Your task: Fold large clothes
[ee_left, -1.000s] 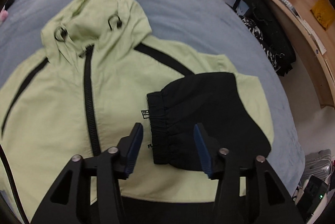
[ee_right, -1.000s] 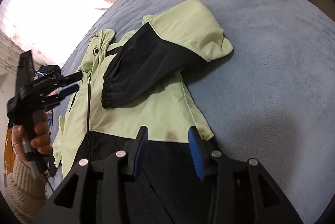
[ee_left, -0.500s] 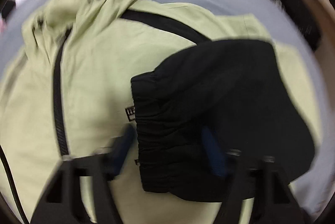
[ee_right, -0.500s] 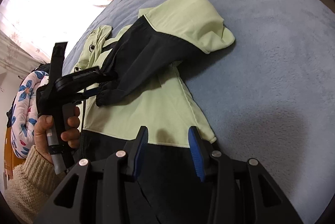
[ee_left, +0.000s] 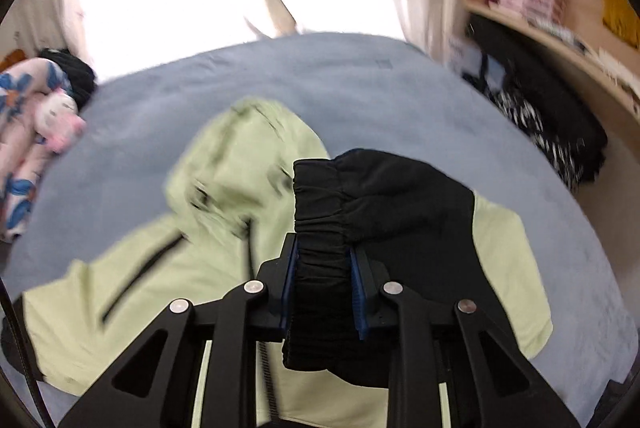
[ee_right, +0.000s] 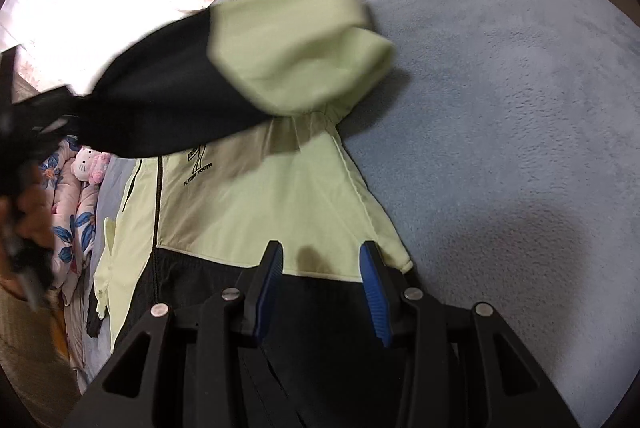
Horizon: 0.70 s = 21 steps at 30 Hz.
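Over the blue bed (ee_left: 360, 84), my left gripper (ee_left: 323, 286) has just closed on the black elastic cuff (ee_left: 320, 212), lifting the sleeve off the green jacket (ee_right: 260, 212) to re-lay the fold; my right gripper (ee_right: 322, 292) hovers half-open, empty, above the hem.

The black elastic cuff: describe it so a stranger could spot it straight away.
Start at the blue-grey bed cover and find the pale green hooded jacket spread on it. One sleeve is lifted off the jacket's front; follow its green upper part into the black lower part. The black elastic cuff is its gathered, ribbed end, the only part pinched in the left gripper.
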### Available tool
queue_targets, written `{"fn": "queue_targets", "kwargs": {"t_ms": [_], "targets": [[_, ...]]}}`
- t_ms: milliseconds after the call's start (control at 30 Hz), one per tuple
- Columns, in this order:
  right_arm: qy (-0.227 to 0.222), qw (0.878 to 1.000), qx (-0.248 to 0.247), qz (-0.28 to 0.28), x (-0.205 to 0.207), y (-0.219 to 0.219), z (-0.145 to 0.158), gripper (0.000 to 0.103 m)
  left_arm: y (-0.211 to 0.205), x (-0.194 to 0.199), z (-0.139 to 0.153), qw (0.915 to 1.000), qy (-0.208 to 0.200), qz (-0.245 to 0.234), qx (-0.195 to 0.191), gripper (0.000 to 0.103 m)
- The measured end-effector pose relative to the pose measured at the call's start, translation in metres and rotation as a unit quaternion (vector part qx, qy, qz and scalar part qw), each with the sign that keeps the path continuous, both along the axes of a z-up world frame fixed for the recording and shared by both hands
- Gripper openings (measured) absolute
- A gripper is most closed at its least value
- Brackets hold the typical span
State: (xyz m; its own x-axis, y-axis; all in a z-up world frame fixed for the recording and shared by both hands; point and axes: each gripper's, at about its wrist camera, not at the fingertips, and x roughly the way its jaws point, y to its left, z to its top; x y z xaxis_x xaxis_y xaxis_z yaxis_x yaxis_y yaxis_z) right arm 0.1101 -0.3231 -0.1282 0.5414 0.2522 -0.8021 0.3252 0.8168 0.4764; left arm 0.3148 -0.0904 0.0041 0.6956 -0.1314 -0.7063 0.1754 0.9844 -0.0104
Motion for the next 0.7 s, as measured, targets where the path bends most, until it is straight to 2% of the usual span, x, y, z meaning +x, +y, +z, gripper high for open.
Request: {"fn": "queue_targets", "kwargs": {"t_ms": [133, 233, 333, 433, 500, 600, 700], "targets": [[0.002, 1.0, -0.008, 0.0, 0.002, 0.005, 0.003, 0.04, 0.039, 0.0, 0.02, 0.9995, -0.017, 0.027, 0.003, 0.021], [0.005, 1.0, -0.018, 0.001, 0.006, 0.007, 0.006, 0.04, 0.071, 0.001, 0.01, 0.9983, -0.012, 0.054, 0.018, 0.021], [0.006, 0.999, -0.04, 0.002, 0.011, 0.011, 0.011, 0.04, 0.105, 0.011, -0.018, 0.9962, 0.027, 0.08, 0.02, 0.021], [0.007, 0.998, -0.066, 0.008, 0.018, 0.013, 0.015, 0.04, 0.13, 0.02, -0.064, 0.9908, 0.087, 0.102, 0.013, 0.021], [0.008, 0.995, -0.098, 0.011, 0.026, 0.016, 0.018, 0.04, 0.145, 0.025, -0.099, 0.9843, 0.131, 0.118, 0.006, 0.021], [0.019, 0.984, -0.173, 0.03, 0.047, 0.021, 0.018, 0.04, 0.154, 0.021, -0.134, 0.9771, 0.169, 0.129, -0.007, 0.022], [0.022, 0.973, -0.222, 0.061, 0.07, 0.018, 0.011, 0.04, 0.153, 0.012, -0.148, 0.9752, 0.179, 0.127, -0.024, 0.023]]}}
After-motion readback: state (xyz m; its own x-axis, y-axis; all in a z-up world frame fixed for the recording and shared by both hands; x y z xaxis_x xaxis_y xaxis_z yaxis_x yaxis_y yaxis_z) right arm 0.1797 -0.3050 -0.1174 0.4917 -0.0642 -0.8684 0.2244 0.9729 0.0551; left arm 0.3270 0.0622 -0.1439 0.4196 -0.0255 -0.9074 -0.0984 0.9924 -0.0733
